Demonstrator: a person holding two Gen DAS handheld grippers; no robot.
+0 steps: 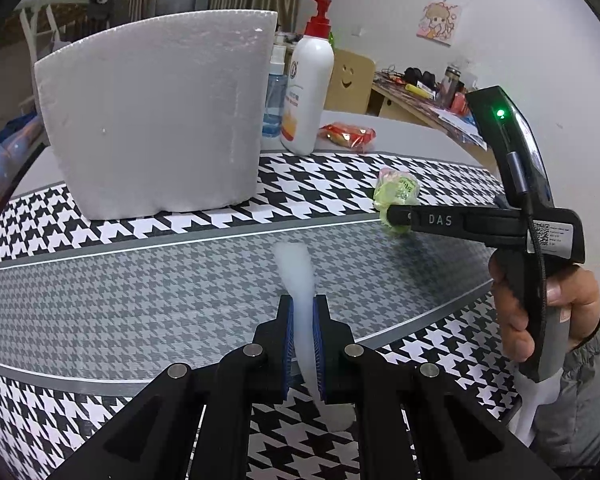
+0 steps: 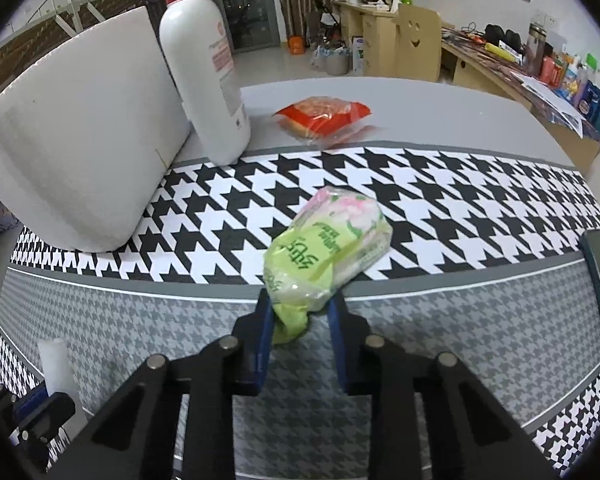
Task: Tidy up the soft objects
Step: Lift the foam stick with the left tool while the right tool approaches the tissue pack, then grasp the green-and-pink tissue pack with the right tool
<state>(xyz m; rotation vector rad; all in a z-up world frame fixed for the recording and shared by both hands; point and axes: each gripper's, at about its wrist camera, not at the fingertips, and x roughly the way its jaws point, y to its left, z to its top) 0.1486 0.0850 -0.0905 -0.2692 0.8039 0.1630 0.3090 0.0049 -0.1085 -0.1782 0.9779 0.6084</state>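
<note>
Left gripper (image 1: 303, 312): jaws nearly closed, blue pads clamped on a white foam strip (image 1: 296, 276) that sticks out ahead of the tips and hangs below them.

Right gripper (image 2: 300, 300): jaws narrowed around the near end of a green tissue packet (image 2: 328, 248); both pads meet the wrapper, which is pinched between them. The rest of the packet extends ahead of the tips over the houndstooth mat (image 2: 440, 200). Packet carries green lettering, not legible. Seen from the left wrist camera, the finger reads "DAS"; a hand (image 1: 540, 304) holds the grip.

Beyond both grippers: white foam block (image 1: 152, 116), white pump bottle (image 2: 204, 80) with red cap, label unreadable, and red snack packet (image 2: 324, 114).
</note>
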